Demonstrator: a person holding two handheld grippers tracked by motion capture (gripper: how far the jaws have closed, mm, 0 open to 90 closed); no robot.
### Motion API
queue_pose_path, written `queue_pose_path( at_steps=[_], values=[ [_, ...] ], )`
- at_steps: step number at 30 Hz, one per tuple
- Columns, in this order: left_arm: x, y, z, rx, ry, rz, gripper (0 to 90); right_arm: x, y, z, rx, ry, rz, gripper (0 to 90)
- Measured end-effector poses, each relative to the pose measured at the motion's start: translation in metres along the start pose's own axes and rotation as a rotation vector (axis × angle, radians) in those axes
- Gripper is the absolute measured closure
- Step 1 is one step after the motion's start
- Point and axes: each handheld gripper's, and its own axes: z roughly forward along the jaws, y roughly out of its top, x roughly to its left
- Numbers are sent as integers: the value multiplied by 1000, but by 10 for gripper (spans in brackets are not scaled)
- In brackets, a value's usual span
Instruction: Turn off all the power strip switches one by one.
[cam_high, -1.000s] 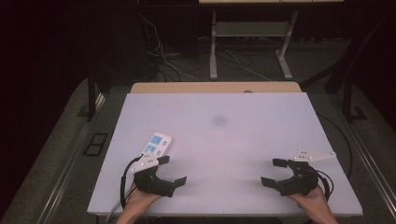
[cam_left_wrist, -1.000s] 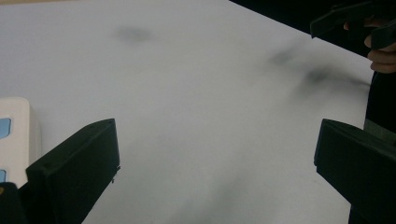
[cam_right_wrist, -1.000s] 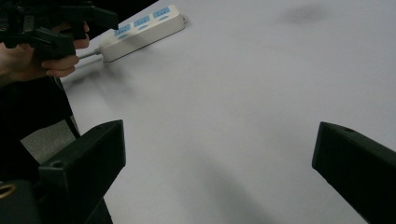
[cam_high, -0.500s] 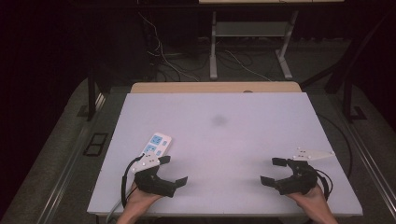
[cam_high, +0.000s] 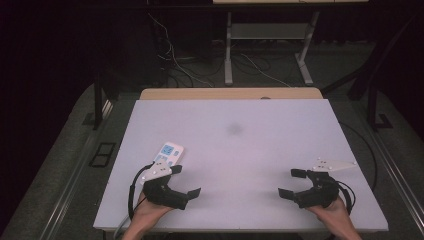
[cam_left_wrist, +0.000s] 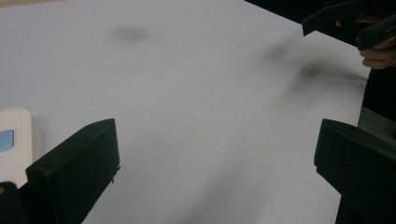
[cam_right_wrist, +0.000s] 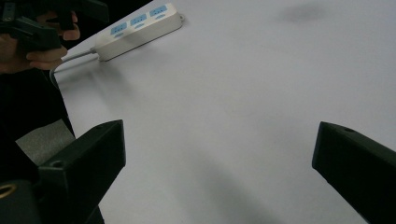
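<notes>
A white power strip (cam_high: 168, 152) with blue sockets lies on the white table (cam_high: 235, 150) at the left; it also appears as the power strip (cam_right_wrist: 135, 28) in the right gripper view and at the left edge as the power strip (cam_left_wrist: 13, 144) in the left gripper view. My left gripper (cam_high: 186, 180) rests just in front of it near the front edge, open, with nothing between its jaws (cam_left_wrist: 217, 140). At the front right my right gripper (cam_high: 289, 183) also stands open and holds nothing (cam_right_wrist: 219, 144). The two point toward each other.
A faint dark smudge (cam_high: 234, 129) marks the table's middle. A wooden board edge (cam_high: 230, 93) runs along the far side. Beyond it are desk legs and cables (cam_high: 250, 65) on the dark floor. The strip's cord (cam_high: 132, 197) trails off the front left.
</notes>
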Motion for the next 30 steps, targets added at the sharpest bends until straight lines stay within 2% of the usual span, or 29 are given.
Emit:
queue_pose_path(
  at_steps=[6, 18, 30],
  values=[
    [1, 7, -3, 22, 8, 17, 0, -1, 0, 0, 3, -4, 3, 26],
    [10, 19, -14, 40, 40, 14, 0, -1, 0, 1, 6, -6, 5, 26],
    [21, 24, -27, 76, 68, 9, 0, -1, 0, 1, 9, -8, 5, 26]
  ],
)
